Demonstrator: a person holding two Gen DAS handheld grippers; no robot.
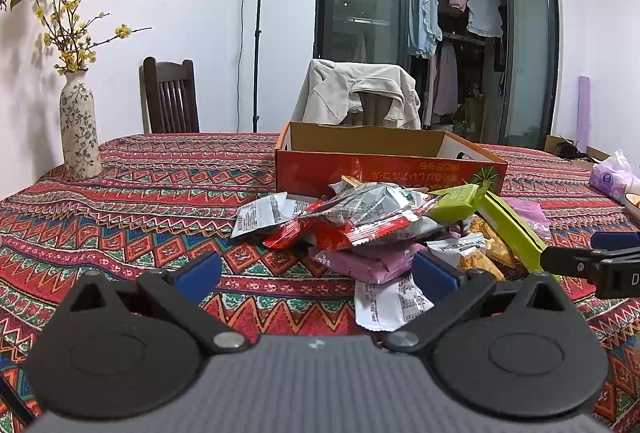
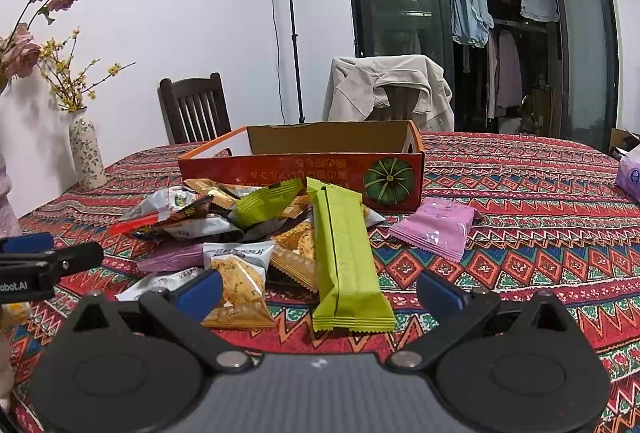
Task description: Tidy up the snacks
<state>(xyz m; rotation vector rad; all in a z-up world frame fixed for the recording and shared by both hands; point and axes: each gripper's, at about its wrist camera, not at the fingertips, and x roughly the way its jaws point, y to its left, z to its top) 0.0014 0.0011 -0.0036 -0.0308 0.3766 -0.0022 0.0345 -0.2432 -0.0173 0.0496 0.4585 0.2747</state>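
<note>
A pile of snack packets (image 1: 360, 229) lies on the patterned tablecloth in front of an open red cardboard box (image 1: 384, 169). My left gripper (image 1: 316, 273) is open and empty, low over the cloth at the pile's near edge. My right gripper (image 2: 320, 291) is open and empty, its jaws standing either side of a long green packet (image 2: 344, 253). The pile (image 2: 224, 229) lies left of that packet, a purple packet (image 2: 436, 229) lies apart on the right, and the box (image 2: 304, 173) stands behind. The inside of the box is hidden.
A flowered vase (image 1: 80, 129) stands at the table's far left. Two chairs stand behind the table, one draped with a beige jacket (image 1: 360, 93). A purple tissue pack (image 1: 612, 177) lies at the right edge.
</note>
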